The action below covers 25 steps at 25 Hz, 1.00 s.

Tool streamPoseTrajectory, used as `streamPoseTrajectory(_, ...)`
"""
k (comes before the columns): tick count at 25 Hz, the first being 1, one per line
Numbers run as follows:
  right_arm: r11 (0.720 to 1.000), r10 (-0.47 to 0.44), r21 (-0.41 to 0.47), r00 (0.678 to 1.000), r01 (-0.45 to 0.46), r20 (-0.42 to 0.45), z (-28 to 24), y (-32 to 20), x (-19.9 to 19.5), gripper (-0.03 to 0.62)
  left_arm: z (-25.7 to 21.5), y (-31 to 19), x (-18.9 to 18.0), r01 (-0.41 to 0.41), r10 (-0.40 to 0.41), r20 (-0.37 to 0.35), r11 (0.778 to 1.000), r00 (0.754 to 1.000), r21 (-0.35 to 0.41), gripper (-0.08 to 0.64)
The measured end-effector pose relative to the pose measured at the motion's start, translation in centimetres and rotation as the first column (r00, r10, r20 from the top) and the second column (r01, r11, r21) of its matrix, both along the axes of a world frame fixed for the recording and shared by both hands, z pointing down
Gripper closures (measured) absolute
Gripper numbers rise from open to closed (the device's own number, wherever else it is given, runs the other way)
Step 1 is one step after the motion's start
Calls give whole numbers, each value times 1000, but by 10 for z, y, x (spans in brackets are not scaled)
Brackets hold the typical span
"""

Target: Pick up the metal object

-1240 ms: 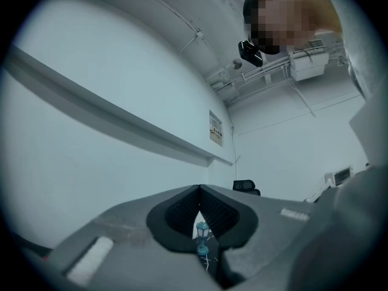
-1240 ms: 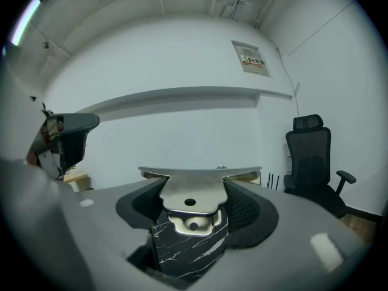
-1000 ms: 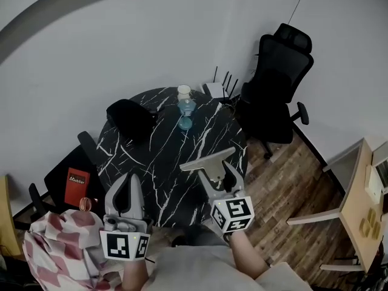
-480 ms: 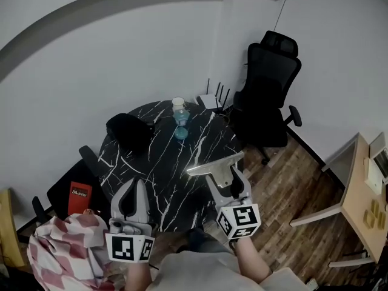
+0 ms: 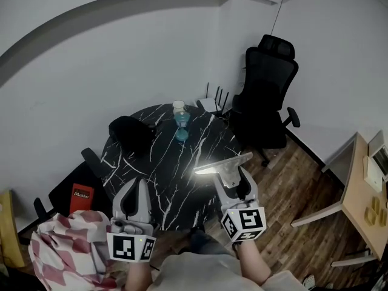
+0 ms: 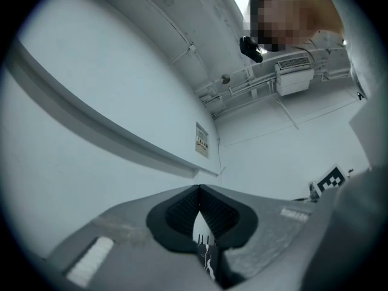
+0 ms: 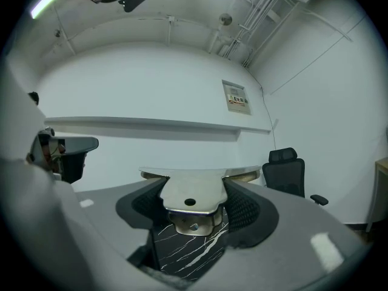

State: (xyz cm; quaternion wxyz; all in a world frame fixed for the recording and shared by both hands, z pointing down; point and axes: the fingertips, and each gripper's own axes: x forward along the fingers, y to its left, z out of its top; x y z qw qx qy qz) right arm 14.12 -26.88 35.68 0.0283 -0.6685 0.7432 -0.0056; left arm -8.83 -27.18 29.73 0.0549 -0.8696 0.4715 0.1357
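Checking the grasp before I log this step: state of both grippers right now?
Left gripper: jaws closed, holding nothing.
Right gripper: jaws closed on the silver T-shaped metal piece.

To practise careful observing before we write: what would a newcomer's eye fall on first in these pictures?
The shiny T-shaped metal object stands out first, clamped in the right claw over the near right edge of the round black marble table. Next come the water bottle at the table's far side and the black office chair by the wall. The left claw is shut and empty.
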Motion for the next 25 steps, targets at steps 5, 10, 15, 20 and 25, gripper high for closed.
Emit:
streamPoseTrajectory(5, 999, 33, 28, 999, -33, -2, -9, 13, 5, 298, -2, 6, -1, -4, 4, 3, 1000, 1000, 6, 560)
streamPoseTrajectory(10, 997, 59, 53, 998, -59, -9, -16, 24, 10, 298, -5, 11, -4, -2, 2, 7, 1000, 1000, 15, 560)
streamPoseTrajectory(15, 995, 74, 71, 997, -71, -34, -19, 32, 9, 298, -4, 17, -6, -2, 2, 13, 1000, 1000, 15, 560)
streamPoseTrajectory(20, 994, 72, 81, 997, -69, -41, -20, 36, 5, 298, 1, 20, -9, 4, -4, 10, 1000, 1000, 2, 560)
streamPoseTrajectory(25, 994, 76, 86, 996, -72, -44, -22, 41, 4, 298, 2, 23, -9, 3, -3, 10, 1000, 1000, -2, 560)
